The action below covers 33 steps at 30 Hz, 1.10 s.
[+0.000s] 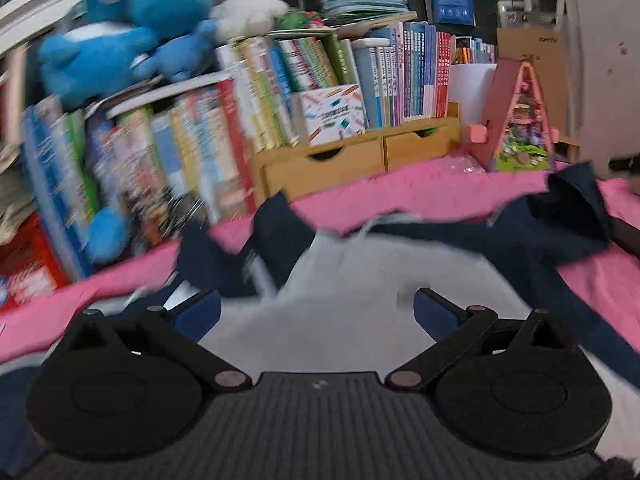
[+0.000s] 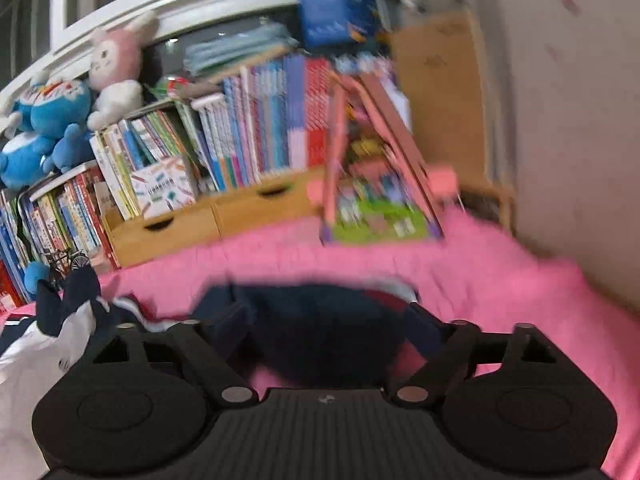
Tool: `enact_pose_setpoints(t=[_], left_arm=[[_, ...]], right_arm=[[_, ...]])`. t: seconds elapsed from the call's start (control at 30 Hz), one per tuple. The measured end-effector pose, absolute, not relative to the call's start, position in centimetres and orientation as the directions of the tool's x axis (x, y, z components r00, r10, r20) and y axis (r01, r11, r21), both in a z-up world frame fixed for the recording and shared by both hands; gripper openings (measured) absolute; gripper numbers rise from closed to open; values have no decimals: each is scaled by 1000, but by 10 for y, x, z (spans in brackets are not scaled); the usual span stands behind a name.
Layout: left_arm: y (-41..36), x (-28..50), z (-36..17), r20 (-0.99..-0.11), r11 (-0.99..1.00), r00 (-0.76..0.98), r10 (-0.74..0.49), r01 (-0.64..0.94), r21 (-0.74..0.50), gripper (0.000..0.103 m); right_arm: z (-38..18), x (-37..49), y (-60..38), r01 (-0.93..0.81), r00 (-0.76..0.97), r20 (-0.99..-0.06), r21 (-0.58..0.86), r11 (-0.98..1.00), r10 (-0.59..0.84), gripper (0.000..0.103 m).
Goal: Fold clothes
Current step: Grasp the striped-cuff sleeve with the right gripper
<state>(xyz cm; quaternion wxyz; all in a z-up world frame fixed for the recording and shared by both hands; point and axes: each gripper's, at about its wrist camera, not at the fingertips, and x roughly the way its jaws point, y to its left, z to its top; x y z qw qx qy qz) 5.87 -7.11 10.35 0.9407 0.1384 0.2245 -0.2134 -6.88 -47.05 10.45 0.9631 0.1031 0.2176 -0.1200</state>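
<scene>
Navy and white cloth is lying rumpled across the pink blanket [image 1: 420,192]: we are looking at a two-tone garment [image 1: 360,280], white in the body with dark navy sleeves and trim, spread loosely near the front edge of the blanket. One navy sleeve is reaching toward the right side of the blanket, another bunch of navy is heaped toward the left, and no clean crease or stacked layer is showing anywhere. We are judging the fold as barely begun: the garment is still needing to be flattened, its sleeves brought in and its body doubled over.

Our left gripper [image 1: 316,312] is hovering low over the white body with its fingers spread wide apart and nothing between the blue pads [image 1: 198,316]. Our right gripper [image 2: 328,332] is also standing open, its fingers set on either side of a navy fold of the garment [image 2: 320,320] that is lying in the gap; whether the pads are touching the cloth we cannot tell, since both views are blurring. It looks to us as though the right side is lining up for a pinch on that navy edge.

Beyond the garment, at the back edge of the blanket, a wooden drawer unit [image 1: 352,156] is carrying rows of books [image 1: 412,72], a pink triangular toy house [image 1: 520,120] is standing toward the back right corner, and blue plush toys [image 1: 116,40] and a pink-and-white plush rabbit [image 2: 116,64] are sitting on top of the books.
</scene>
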Motion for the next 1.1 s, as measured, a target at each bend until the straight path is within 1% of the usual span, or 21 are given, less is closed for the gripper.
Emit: enact_pose_setpoints(t=[0.03,0.1,0.13,0.17,0.2,0.23,0.37,0.43,0.5,0.53,0.57,0.67,0.77,0.8,0.83,0.87,0.9,0.93,1.0,1.07,1.1], left_arm=[[-90,70,99,-477,867,813,-334,464,183,103],[-126,89,85,-490,861,813,-313,461,216,103],[-138,101,77,-514,862,805,-296,457,220,103],[-145,109,71,-536,868,798,-276,447,218,103],[-150,116,64,-557,872,789,-260,439,215,103],[-150,120,58,-572,875,781,-252,436,210,103],[-144,126,36,-614,880,746,-256,443,171,103],[-140,128,34,-621,889,738,-265,436,139,103],[-139,129,34,-626,892,732,-267,434,126,103],[-139,130,33,-631,892,729,-266,434,126,103],[-139,130,33,-634,892,727,-263,434,128,103],[-142,126,33,-625,888,740,-250,432,156,103],[-148,123,32,-612,883,756,-231,427,194,103],[-149,123,32,-610,882,759,-227,426,203,103],[-150,122,32,-608,881,761,-224,425,207,103],[-150,122,32,-607,881,763,-222,424,211,103],[-151,121,32,-606,880,764,-221,424,214,103],[-151,121,33,-605,880,766,-219,423,217,103],[-151,121,33,-604,879,767,-217,422,220,103],[-150,121,33,-607,881,764,-220,422,213,103],[-149,122,34,-611,883,760,-224,423,202,103]], right_arm=[[108,-49,-464,249,869,-461,99,963,-178,103],[108,-3,-450,185,837,-523,-8,983,-162,103],[103,19,-444,184,805,-561,-76,980,-194,99],[94,36,-439,196,762,-598,-150,969,-247,83],[86,46,-436,200,729,-622,-203,958,-284,73],[80,45,-437,204,715,-636,-210,956,-292,65],[68,-5,-463,279,682,-654,-181,943,-327,62],[62,-33,-478,326,658,-671,-155,932,-342,63],[58,-58,-492,369,634,-695,-112,923,-338,72],[57,-70,-499,386,625,-713,-71,920,-318,80],[57,-83,-505,399,620,-729,-28,916,-292,86],[65,-105,-508,415,623,-740,41,909,-251,90],[89,-111,-504,406,673,-702,88,910,-233,92],[99,-108,-503,406,692,-683,100,908,-235,95],[107,-101,-505,410,702,-671,106,906,-239,100],[115,-92,-507,415,707,-663,110,903,-244,103],[120,-80,-511,424,698,-672,107,899,-249,103],[121,-63,-516,440,663,-707,100,892,-247,103],[115,-23,-526,480,549,-811,106,871,-204,103],[106,11,-530,486,463,-870,93,869,-166,100],[100,24,-529,484,420,-892,63,873,-169,98]])
